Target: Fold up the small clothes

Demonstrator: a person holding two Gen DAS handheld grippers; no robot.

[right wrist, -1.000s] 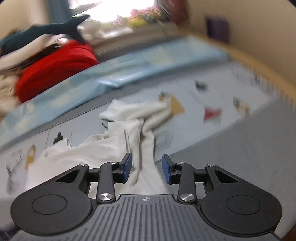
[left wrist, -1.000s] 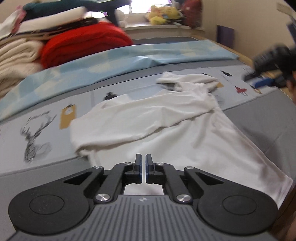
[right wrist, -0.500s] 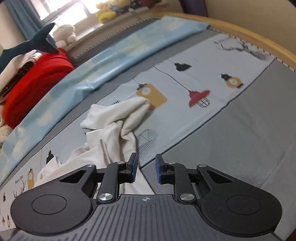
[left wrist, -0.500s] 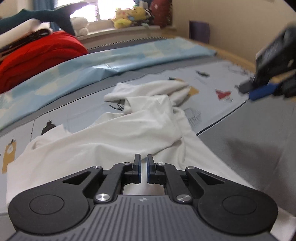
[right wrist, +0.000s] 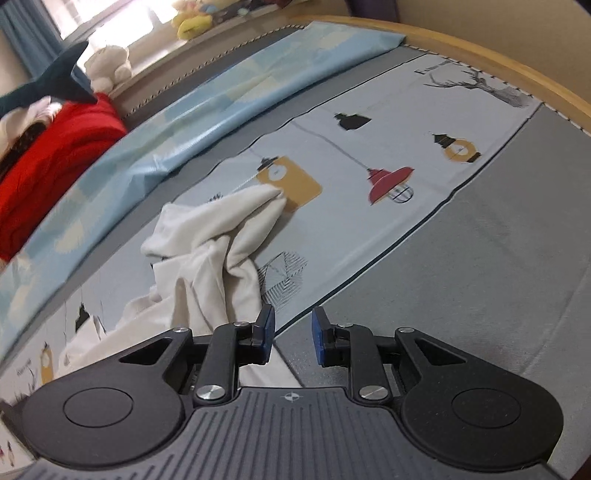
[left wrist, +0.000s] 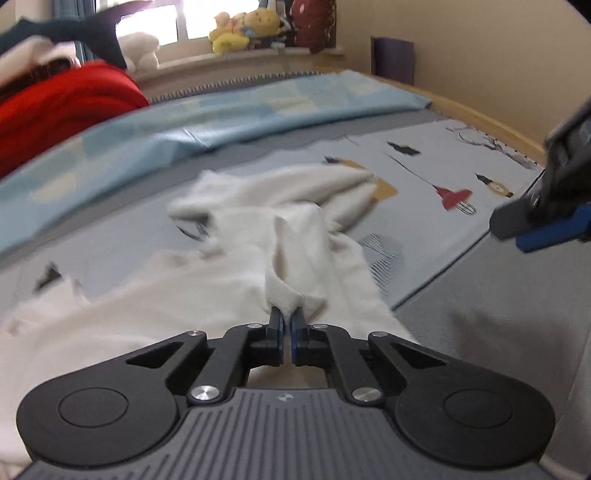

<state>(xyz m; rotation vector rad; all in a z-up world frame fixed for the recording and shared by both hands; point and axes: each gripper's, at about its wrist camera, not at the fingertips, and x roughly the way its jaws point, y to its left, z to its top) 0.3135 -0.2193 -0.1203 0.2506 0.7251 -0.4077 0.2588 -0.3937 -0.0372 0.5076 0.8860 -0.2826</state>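
Observation:
A crumpled white garment lies spread on the bed, its bunched top toward the printed sheet. My left gripper is shut on a raised fold of it near the garment's right side. In the right wrist view the same garment lies to the left. My right gripper hovers at its right edge, open with a narrow gap. Nothing is between its fingers, and the left finger sits just beside the cloth. The right gripper also shows at the right edge of the left wrist view.
A printed sheet with lamp pictures and a grey cover lie under the garment. A folded light blue sheet runs behind it. A red blanket and stacked laundry sit at the back left. Plush toys line the sill. A wooden bed rim curves at right.
My left gripper moved across the garment toward its right side and now pinches a raised fold. My right gripper's jaws narrowed and it sank slightly toward the garment's right edge.

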